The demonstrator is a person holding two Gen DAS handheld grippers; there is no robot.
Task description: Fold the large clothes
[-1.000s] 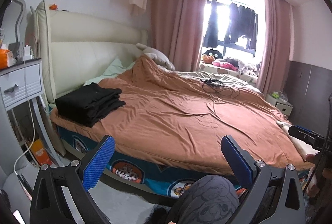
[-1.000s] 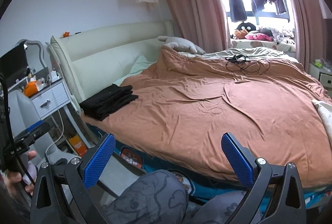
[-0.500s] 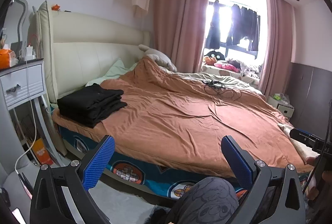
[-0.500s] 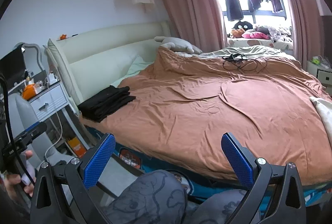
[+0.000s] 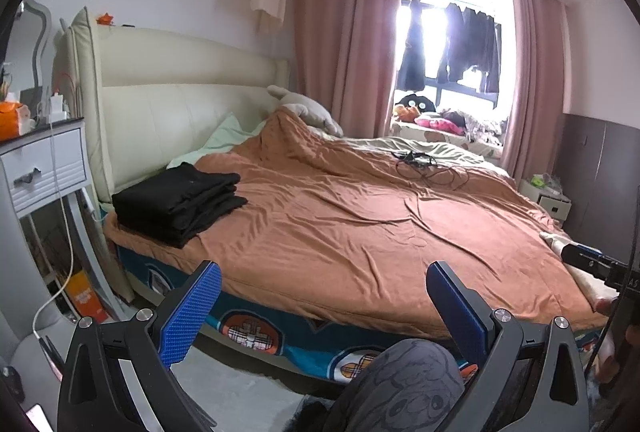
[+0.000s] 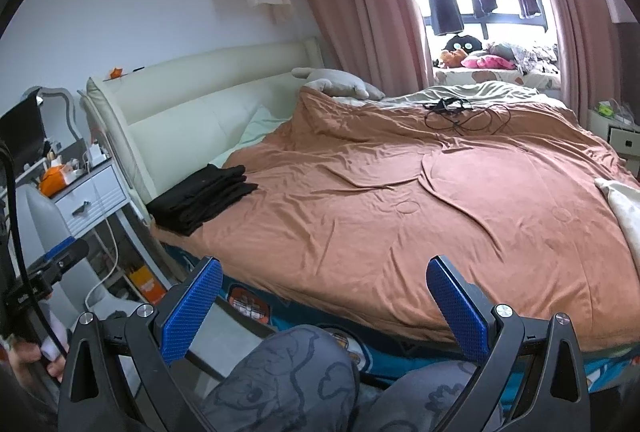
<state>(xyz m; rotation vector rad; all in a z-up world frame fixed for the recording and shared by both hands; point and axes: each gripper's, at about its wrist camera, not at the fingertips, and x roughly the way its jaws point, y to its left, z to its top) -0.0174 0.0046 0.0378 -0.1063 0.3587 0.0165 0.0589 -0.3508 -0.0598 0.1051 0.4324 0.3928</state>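
Note:
A stack of folded black clothes (image 5: 178, 202) lies on the near left corner of the bed, by the headboard; it also shows in the right wrist view (image 6: 202, 198). A cream garment (image 6: 622, 212) lies at the bed's right edge, and in the left wrist view (image 5: 576, 270). My left gripper (image 5: 324, 306) is open and empty, held off the bed's near side above my knee. My right gripper (image 6: 324, 306) is open and empty, also short of the bed. Each gripper shows at the edge of the other's view.
The bed has a rumpled orange-brown cover (image 5: 360, 216) with a black cable (image 5: 424, 164) lying on it far back. A white nightstand (image 5: 44, 168) stands at the left with a hanging white cord. A second nightstand (image 5: 546, 196) stands at the far right. Curtains and window behind.
Both views have drifted a little; the bed and the black stack sit slightly differently in frame. Both grippers stay open and empty.

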